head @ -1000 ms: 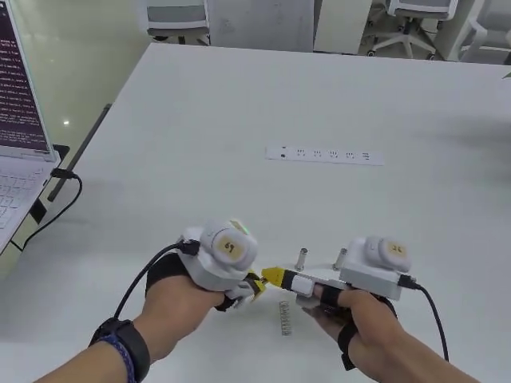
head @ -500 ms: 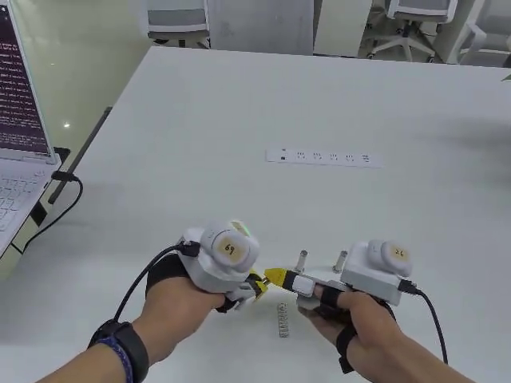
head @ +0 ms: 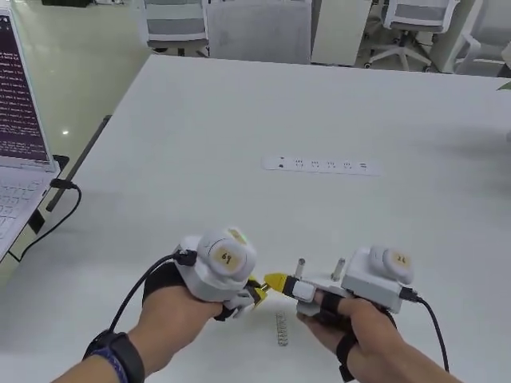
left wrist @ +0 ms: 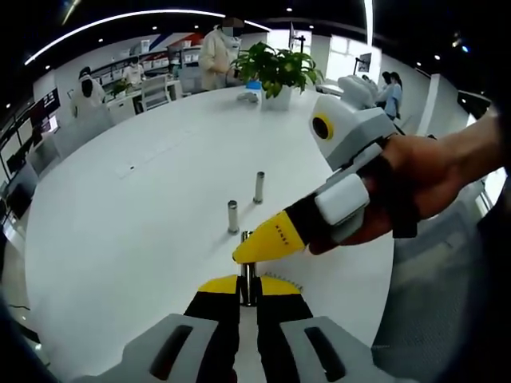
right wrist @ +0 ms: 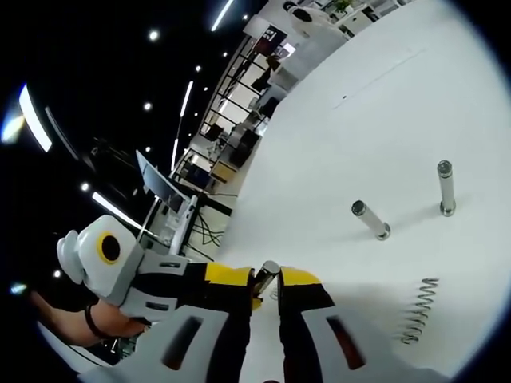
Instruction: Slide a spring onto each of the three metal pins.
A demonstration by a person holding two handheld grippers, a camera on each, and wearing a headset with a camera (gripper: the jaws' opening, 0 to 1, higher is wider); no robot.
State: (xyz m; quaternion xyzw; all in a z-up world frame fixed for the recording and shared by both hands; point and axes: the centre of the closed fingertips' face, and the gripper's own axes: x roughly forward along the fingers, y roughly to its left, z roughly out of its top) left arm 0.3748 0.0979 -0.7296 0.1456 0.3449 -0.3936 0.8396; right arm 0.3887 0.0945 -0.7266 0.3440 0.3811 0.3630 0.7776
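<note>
My left gripper (head: 254,290) (left wrist: 247,286) is shut on a short metal pin (left wrist: 247,263) that sticks out forward between its yellow tips. My right gripper (head: 275,281) (right wrist: 266,279) meets it tip to tip, and its jaws close around the pin's (right wrist: 267,274) free end. In the left gripper view the right gripper's yellow tip (left wrist: 266,240) rests against the pin's top. Two more pins (head: 300,266) (head: 338,267) stand upright on the white table just beyond the grippers. A spring (head: 281,328) (right wrist: 419,309) lies loose on the table in front of them.
A white power strip (head: 319,165) lies mid-table. An open laptop (head: 16,159) with a black cable (head: 56,203) sits at the left edge. Office chairs stand past the far edge. A potted plant (left wrist: 275,72) and people are seen far off in the left gripper view.
The head camera has shifted a little. The two grippers stay tip to tip, and the spring and the standing pins have not moved.
</note>
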